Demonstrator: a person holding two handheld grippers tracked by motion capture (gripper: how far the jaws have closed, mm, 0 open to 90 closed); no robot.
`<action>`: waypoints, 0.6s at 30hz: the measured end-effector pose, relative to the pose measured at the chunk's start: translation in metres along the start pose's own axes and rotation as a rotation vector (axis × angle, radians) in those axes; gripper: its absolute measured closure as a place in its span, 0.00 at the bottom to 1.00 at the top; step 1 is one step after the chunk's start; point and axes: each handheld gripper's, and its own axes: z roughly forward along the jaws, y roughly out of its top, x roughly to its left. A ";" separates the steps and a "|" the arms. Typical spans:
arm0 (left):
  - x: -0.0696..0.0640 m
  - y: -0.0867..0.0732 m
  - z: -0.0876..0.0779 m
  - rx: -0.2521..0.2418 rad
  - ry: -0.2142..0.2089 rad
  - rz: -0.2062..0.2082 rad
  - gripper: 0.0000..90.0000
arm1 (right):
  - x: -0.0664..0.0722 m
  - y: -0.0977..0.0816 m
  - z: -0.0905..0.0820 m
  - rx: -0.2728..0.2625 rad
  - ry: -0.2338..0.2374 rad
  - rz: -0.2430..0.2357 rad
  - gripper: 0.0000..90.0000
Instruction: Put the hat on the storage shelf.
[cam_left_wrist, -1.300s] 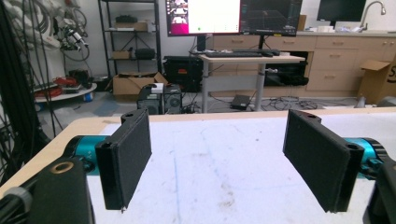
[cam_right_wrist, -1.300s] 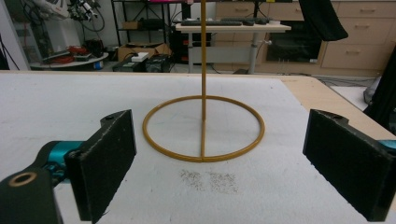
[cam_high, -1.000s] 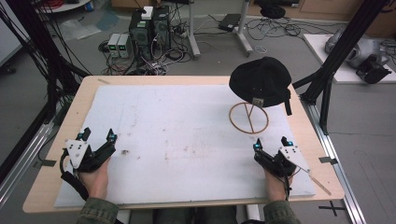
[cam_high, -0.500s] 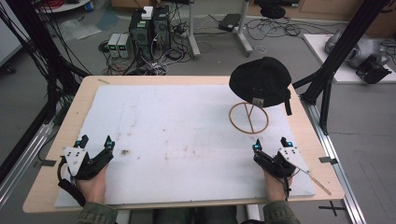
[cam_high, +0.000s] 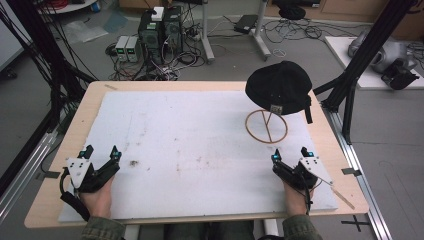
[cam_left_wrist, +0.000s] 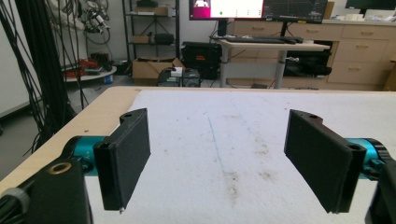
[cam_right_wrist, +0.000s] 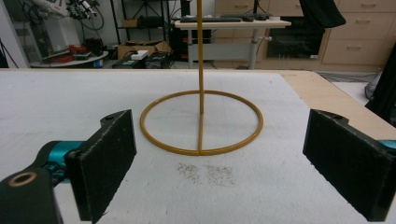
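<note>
Black cap (cam_high: 279, 87) sits on top of a thin wooden stand (cam_high: 266, 126) at the far right of a white-covered table (cam_high: 200, 145). Right gripper (cam_high: 290, 156) rests near the stand, on its near side, fingers spread wide and empty. Left gripper (cam_high: 101, 153) rests well apart from the stand, at the table's near left, fingers likewise open and empty.

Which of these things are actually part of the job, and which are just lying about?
Part of the job:
black cap
wooden stand
right gripper, fingers open
left gripper, fingers open

Just lying about:
computer boxes on the floor
monitor
cabinet drawers
</note>
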 end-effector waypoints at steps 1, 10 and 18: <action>0.000 0.001 0.000 -0.005 -0.001 -0.001 0.25 | 0.000 0.000 0.000 -0.002 -0.001 -0.001 0.10; -0.004 0.003 0.000 -0.011 -0.011 0.000 0.26 | 0.000 0.001 -0.003 -0.007 -0.001 -0.001 0.10; -0.005 0.003 0.002 -0.016 -0.018 -0.023 0.26 | -0.005 0.000 -0.006 -0.006 -0.009 0.000 0.10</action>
